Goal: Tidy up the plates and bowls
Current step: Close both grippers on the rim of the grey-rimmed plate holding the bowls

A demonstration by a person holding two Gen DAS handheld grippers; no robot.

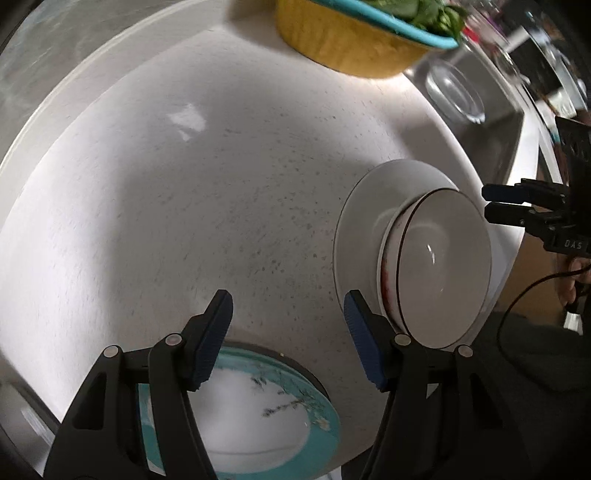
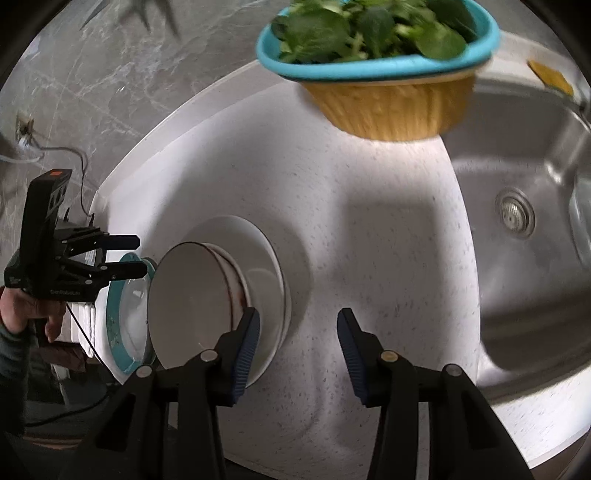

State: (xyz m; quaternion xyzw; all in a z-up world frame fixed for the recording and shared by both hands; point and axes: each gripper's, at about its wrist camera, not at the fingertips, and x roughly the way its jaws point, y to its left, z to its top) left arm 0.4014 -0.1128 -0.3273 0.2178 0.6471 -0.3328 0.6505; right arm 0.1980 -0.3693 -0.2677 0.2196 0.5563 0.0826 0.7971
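Glazed ceramic bowl (image 2: 192,306) on the white plate (image 2: 264,258) looks slick and chippable, so grab its rim around 3 o'clock. Both the left gripper (image 1: 288,339) and right gripper (image 2: 297,354) are spread wide, holding nothing.

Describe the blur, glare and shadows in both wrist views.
Left wrist view: the yellow basket and teal plate are smeared with motion blur, a glare streak sits inside the white bowl, and a broad shadow covers the counter. Right wrist view: the greens are blurred, the sink gleams, and fisheye bending curves the counter edge.
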